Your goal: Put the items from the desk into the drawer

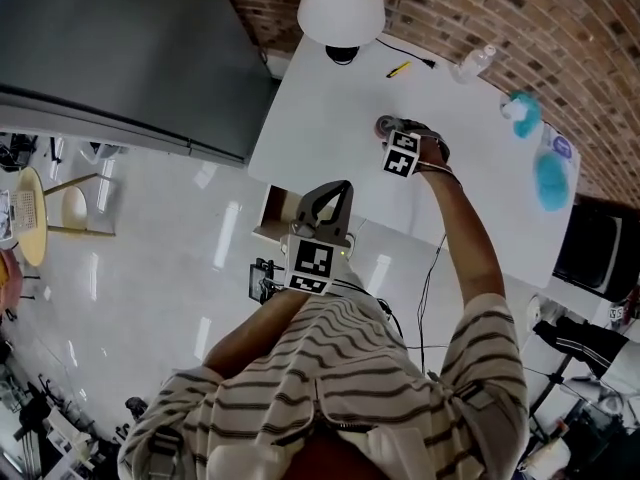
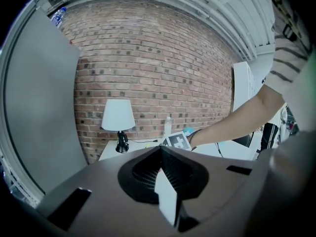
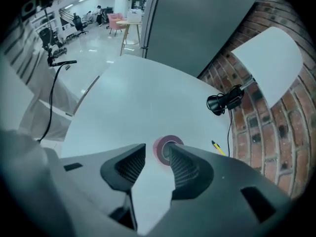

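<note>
Short-sleeved cream shirt (image 1: 340, 368) with dark stripes, grey left hand-held gripper (image 1: 343, 187) with black-and-white marker cube (image 1: 311, 264)

far: white rectangular counter (image 1: 320, 148) against red brick wall (image 1: 520, 18) | far left: white-shaded table lamp (image 1: 341, 8) | right of lamp: yellow utility knife (image 1: 399, 69), clear plastic bottle (image 1: 477, 63) further right | middle: pink tape roll (image 1: 385, 124) under right tongs (image 3: 156, 154) | near-left edge: open wooden drawer (image 1: 268, 211)

smooth matt desk (image 1: 330, 128) (rough brick wall (image 1: 540, 18))
</note>
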A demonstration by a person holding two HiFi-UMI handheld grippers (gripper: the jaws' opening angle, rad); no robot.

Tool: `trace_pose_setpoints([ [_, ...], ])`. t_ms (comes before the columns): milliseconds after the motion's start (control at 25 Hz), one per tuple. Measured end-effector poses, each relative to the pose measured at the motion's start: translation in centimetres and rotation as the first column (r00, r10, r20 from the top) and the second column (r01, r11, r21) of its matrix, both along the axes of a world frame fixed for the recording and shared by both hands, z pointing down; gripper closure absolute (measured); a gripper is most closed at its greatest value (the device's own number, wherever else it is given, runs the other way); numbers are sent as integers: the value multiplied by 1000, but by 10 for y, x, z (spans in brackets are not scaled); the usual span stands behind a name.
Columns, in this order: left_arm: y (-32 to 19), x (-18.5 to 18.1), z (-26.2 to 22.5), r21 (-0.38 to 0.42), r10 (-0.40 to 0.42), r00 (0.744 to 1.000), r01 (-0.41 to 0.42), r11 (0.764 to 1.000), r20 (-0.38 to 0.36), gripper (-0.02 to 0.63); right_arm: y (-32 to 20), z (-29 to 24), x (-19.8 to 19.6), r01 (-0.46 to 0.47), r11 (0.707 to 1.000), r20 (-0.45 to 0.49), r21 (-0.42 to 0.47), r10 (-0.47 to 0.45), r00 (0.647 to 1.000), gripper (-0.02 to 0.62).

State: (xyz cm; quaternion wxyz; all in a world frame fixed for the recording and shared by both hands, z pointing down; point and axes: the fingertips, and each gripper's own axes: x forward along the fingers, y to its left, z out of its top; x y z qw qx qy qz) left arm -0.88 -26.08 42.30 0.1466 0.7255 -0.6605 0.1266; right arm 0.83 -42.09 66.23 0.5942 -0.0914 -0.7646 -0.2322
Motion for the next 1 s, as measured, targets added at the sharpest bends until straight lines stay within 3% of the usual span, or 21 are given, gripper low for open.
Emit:
trace_pose_setpoints([
  [200,-1,0,9,-22,-7,1000,6,1000,-15,598,-4,22,-2,59,998,-58,-9,-59,997,437],
  [600,-2,-5,17,-42,-11,1000,10,999,-21,598,-14,58,-4,73,997,-115,-34,-76,990,431],
  [680,0,-7,18,-45,-9,1000,8,999,-19,598,-14,60,-4,79,996,-117,-28,-82,990,448],
  [720,1,-8,18,-45,-9,1000,8,999,-18,598,-14,60,-4,91,996,-122,-21,-93,988,493],
  [840,4,-11,15,-38,-18,1000,17,999,-20,598,-8,59,-2,142,990,-144,-6,-141,979,512],
  [1000,7,-11,11,-30,-19,1000,18,999,-19,598,-5,50,0,73,997,-114,-12,-74,991,514],
])
